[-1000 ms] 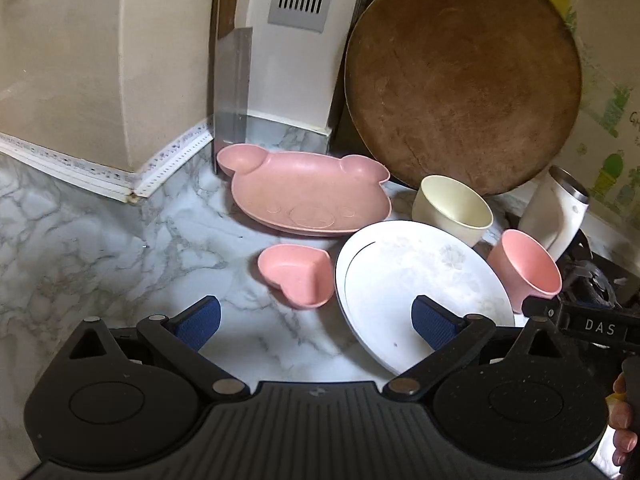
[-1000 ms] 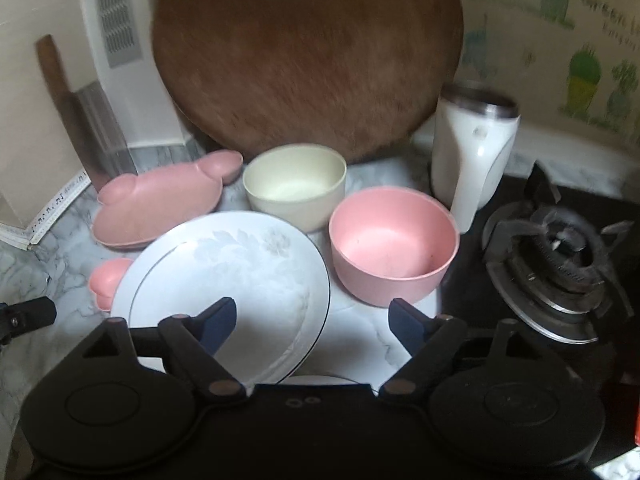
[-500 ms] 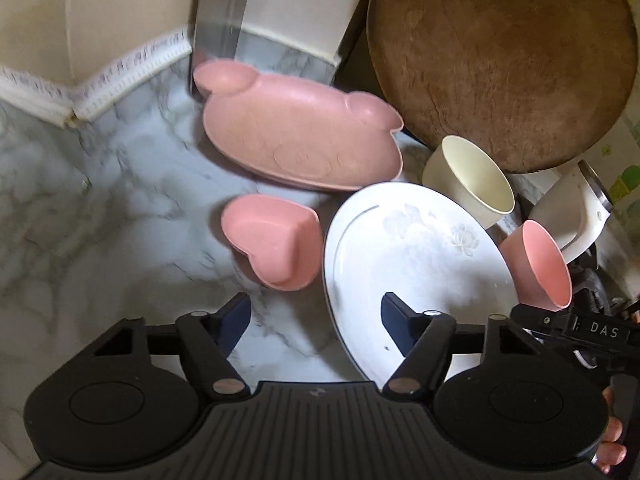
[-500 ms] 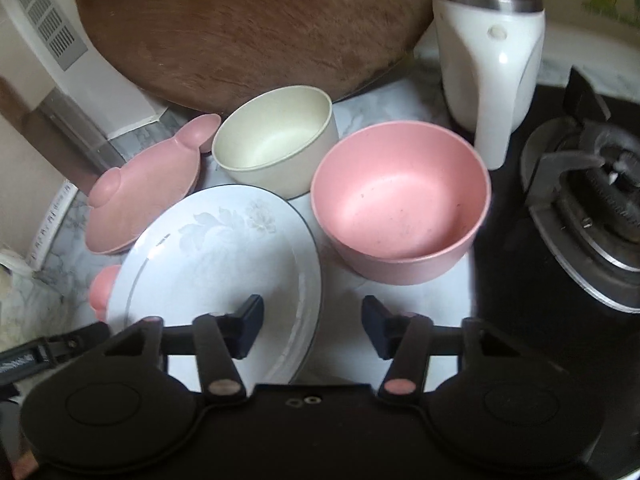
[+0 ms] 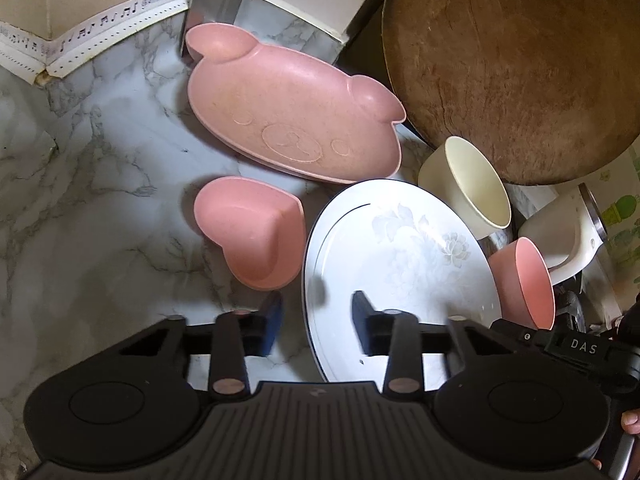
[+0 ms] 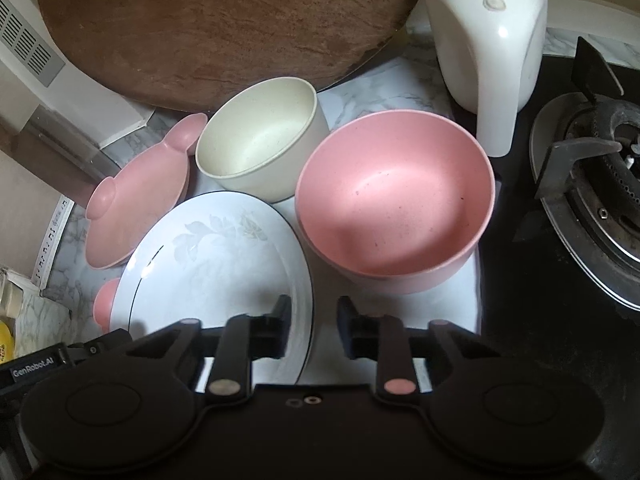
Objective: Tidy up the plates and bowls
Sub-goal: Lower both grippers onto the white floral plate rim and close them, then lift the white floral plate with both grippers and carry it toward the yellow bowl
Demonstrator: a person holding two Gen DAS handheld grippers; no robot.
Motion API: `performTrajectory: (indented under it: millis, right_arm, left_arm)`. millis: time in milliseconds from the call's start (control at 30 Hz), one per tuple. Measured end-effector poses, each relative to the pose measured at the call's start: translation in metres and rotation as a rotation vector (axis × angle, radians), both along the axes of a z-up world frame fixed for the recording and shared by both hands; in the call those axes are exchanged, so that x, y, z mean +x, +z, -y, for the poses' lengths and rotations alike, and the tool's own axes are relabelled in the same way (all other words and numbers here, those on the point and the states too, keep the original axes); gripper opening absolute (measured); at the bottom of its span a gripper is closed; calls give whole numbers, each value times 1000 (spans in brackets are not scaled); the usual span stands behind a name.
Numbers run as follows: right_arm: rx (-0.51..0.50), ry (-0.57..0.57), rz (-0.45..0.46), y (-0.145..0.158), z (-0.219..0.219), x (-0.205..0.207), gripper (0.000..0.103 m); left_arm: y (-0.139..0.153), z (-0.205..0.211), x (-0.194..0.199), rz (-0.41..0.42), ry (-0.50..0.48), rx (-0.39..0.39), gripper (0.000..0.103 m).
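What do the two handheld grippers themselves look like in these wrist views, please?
Both are matte black. The left gripper has a ribbed housing, two round discs, and dark blue pads on its fingers. The right gripper looks alike, with small pinkish pivot caps. Side bars read DAS and GenRobot.AI.

The plate [image 5: 400, 264] is white with a pale grey flower print and a thin dark rim line. The bear dish [image 5: 292, 120], heart dish [image 5: 252, 232] and one bowl [image 6: 394, 204] are pink; the other bowl [image 6: 260, 136] is cream. The bench [image 5: 100, 208] is white marble veined grey. The board [image 5: 516, 64] is brown.
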State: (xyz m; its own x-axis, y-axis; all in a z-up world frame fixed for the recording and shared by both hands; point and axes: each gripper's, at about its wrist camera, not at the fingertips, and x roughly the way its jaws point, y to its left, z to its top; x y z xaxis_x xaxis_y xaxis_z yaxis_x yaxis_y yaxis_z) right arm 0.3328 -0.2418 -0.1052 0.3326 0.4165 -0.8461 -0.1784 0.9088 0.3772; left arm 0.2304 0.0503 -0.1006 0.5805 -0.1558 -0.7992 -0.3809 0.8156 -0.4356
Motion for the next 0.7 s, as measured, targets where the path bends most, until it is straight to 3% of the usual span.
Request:
performTrajectory:
  millis: [100, 267, 700]
  right_arm:
    - [-3, 14, 10, 0, -2, 2, 13]
    - [-3, 26, 7, -5, -3, 6, 11]
    - [-21, 48, 41, -3, -8, 4, 7]
  left_arm:
    - [-1, 0, 1, -2, 2, 3, 20]
    - [-1, -1, 4, -4, -1, 13, 14]
    - [-2, -4, 7, -7, -2, 24, 6]
